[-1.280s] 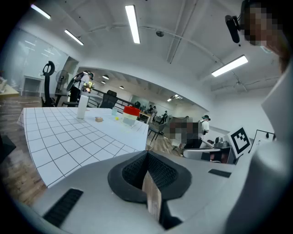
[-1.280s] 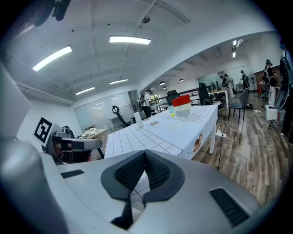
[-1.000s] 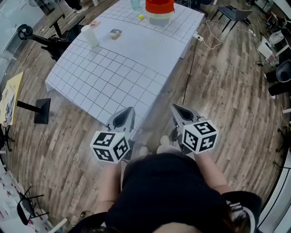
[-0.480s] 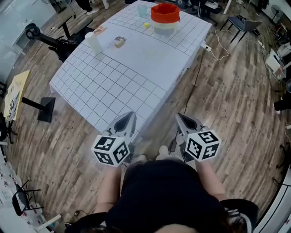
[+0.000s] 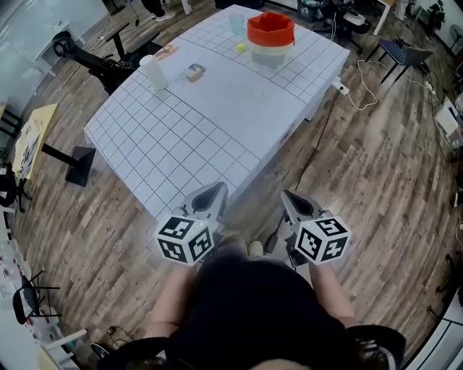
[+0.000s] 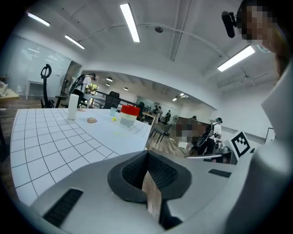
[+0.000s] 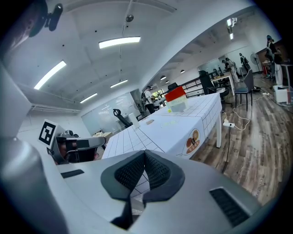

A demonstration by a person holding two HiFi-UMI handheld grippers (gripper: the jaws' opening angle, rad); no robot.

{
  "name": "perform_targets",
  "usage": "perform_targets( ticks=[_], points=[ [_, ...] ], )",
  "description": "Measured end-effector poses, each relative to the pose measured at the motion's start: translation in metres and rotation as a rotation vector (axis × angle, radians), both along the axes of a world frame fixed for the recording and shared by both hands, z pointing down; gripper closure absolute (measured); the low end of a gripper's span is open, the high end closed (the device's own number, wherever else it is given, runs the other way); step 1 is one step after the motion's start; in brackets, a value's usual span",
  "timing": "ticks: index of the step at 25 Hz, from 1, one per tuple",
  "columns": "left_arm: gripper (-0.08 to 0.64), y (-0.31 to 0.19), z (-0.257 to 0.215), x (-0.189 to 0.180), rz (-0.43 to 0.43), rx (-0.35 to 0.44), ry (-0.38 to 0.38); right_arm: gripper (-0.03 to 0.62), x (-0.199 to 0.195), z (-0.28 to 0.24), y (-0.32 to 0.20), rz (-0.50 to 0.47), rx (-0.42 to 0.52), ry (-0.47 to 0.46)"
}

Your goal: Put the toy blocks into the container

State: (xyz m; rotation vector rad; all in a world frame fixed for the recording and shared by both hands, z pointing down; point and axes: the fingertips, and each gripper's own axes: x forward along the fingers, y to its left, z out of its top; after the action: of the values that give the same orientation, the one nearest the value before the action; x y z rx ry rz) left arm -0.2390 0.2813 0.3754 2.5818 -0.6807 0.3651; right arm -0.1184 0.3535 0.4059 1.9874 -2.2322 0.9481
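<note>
On the white grid-cloth table (image 5: pixel 181 137), a container with a red top (image 5: pixel 270 32) stands at the far end. Beside it lies a small yellow block (image 5: pixel 241 48), and a tan block (image 5: pixel 194 72) lies nearer the middle. My left gripper (image 5: pixel 217 189) and right gripper (image 5: pixel 288 195) hang side by side just off the table's near edge, both shut and holding nothing. The left gripper view shows the shut jaws (image 6: pixel 147 157) with the container (image 6: pixel 129 114) and the tan block (image 6: pixel 92 120) far ahead. In the right gripper view the container (image 7: pixel 176 99) is also far beyond the gripper (image 7: pixel 145 157).
A white cylinder (image 5: pixel 151 72) and a clear cup (image 5: pixel 237 22) stand on the table. A cable with a power strip (image 5: pixel 340 88) runs over the wooden floor on the right. A black stand base (image 5: pixel 79 165) sits left of the table, and a chair (image 5: pixel 405 52) stands far right.
Both grippers have moved forward toward the table's near edge, still shut. The table and the container sit lower and closer in the head view.
</note>
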Motion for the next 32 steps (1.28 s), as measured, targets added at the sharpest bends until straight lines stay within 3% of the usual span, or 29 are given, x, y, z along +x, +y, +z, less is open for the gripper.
perform_targets(
  ticks=[5,12,21,32],
  points=[
    [0.534,-0.012,0.005,0.012,-0.024,-0.038,-0.002,0.577,0.011,0.001,-0.011,-0.017,-0.006,0.002],
    [0.534,-0.044,0.006,0.043,-0.002,-0.033,0.022,0.577,0.030,0.003,-0.043,-0.032,-0.011,0.016],
    [0.534,-0.105,0.005,0.095,0.027,-0.036,0.019,0.577,0.075,-0.007,-0.113,-0.065,-0.010,0.056],
    [0.534,-0.189,0.004,0.106,-0.033,-0.006,-0.003,0.577,0.107,-0.014,-0.211,-0.133,0.006,0.057]
  ],
)
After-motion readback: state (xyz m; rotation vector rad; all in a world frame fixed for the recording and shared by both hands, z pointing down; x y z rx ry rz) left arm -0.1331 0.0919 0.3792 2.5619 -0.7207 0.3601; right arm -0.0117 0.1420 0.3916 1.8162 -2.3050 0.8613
